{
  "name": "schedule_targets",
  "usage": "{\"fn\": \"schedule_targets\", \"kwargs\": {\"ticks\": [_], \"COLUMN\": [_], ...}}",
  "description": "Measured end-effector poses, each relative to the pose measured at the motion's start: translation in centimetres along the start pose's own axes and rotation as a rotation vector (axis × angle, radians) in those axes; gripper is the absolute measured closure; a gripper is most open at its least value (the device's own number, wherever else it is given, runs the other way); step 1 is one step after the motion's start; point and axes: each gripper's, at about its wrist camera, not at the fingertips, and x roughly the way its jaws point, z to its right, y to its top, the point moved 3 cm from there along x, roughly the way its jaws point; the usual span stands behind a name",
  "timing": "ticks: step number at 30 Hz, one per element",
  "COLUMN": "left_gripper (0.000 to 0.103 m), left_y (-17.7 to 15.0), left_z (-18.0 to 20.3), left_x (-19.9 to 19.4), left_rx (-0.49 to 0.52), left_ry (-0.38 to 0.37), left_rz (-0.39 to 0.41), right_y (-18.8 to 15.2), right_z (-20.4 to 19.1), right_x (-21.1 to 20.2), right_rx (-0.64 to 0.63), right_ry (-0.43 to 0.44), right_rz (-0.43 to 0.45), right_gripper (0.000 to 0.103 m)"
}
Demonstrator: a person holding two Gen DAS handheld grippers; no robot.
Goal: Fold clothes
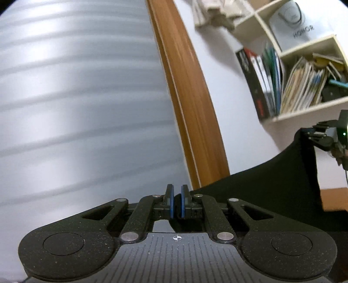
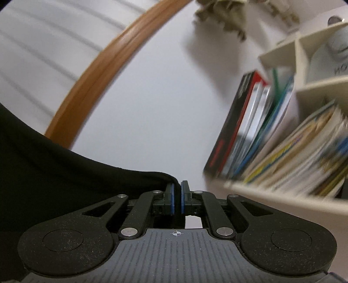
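A black garment (image 1: pixel 271 180) hangs stretched in the air between my two grippers. In the left wrist view my left gripper (image 1: pixel 177 191) is shut on one end of the cloth, which runs off to the right and up to the other gripper (image 1: pixel 322 137) at the frame's right edge. In the right wrist view my right gripper (image 2: pixel 177 188) is shut on the other end of the black garment (image 2: pixel 65 174), whose top hem sags away to the left. Both grippers point roughly level at the wall.
A white wall and a brown wooden door frame (image 1: pixel 191 108) stand ahead, with a ribbed white door (image 1: pixel 76 98) to the left. A cream shelf (image 1: pixel 304 113) with books and papers (image 2: pixel 282 141) hangs at the right. Crumpled beige cloth (image 1: pixel 217 13) sits high up.
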Motion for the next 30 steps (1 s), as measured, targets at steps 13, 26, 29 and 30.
{"fn": "schedule_targets", "kwargs": {"ticks": [13, 26, 29, 30], "left_gripper": [0.097, 0.096, 0.096, 0.096], "left_y": [-9.0, -26.7, -28.4, -29.0], "left_z": [-0.9, -2.4, -2.6, -2.7], "left_x": [4.1, 14.9, 15.8, 16.0], "left_rx": [-0.078, -0.194, -0.207, -0.210], "left_ry": [-0.004, -0.031, -0.035, -0.036], "left_rz": [-0.197, -0.513, -0.542, -0.553], "right_y": [-2.0, -17.3, -18.6, -18.8], "right_z": [-5.9, -19.8, -20.9, -21.2], "right_x": [2.3, 9.4, 10.1, 10.3], "right_rx": [-0.112, -0.263, -0.268, -0.266], "right_ry": [0.109, 0.249, 0.256, 0.259], "right_rz": [-0.051, -0.304, -0.320, -0.322], "right_gripper": [0.097, 0.096, 0.096, 0.096]}}
